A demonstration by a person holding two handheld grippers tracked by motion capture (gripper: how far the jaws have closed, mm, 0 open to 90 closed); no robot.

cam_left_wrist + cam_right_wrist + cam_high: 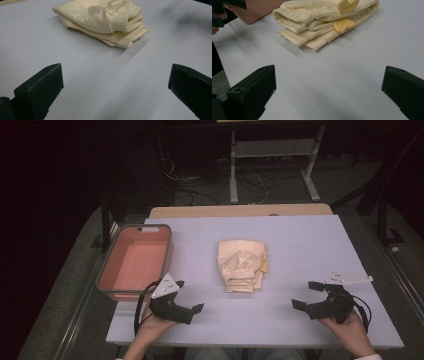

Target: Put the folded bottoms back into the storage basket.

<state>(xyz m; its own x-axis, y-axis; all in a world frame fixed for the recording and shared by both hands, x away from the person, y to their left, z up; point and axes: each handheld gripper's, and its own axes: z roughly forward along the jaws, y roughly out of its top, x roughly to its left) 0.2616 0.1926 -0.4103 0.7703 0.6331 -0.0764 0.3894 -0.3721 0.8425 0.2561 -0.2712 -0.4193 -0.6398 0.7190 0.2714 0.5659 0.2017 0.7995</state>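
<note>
Standing at the near edge of the counter (300,240), the person holds one claw in each hand, forearms coming in low. Left claw (189,296) sits near the front left, jaws spread wide, nothing between them; its grey three-cornered plate tilts up above the hand. Right claw (306,295) sits near the front right, jaws likewise spread wide and empty, cable looping behind the wrist. Both claws point inward toward the middle of the counter and are well apart from each other.

Between them and a little farther back lies the folded cream garment (241,265), flat on the lavender counter top, touched by neither claw. Left gripper view: the garment (100,20) lies ahead of the open jaws, a ribbed cuff folded on top, layered edges facing the camera. Right gripper view: same stack (322,22), with two yellow heart-like shapes (344,25) on its near side.

Left of the garment, at the counter's left edge, stands a salmon-coloured tub (116,277) with a grey rim; the left claw is just beside its near corner.

Farther back: a strip of wooden edge, then dark floor with cables and a white frame leg.
</note>
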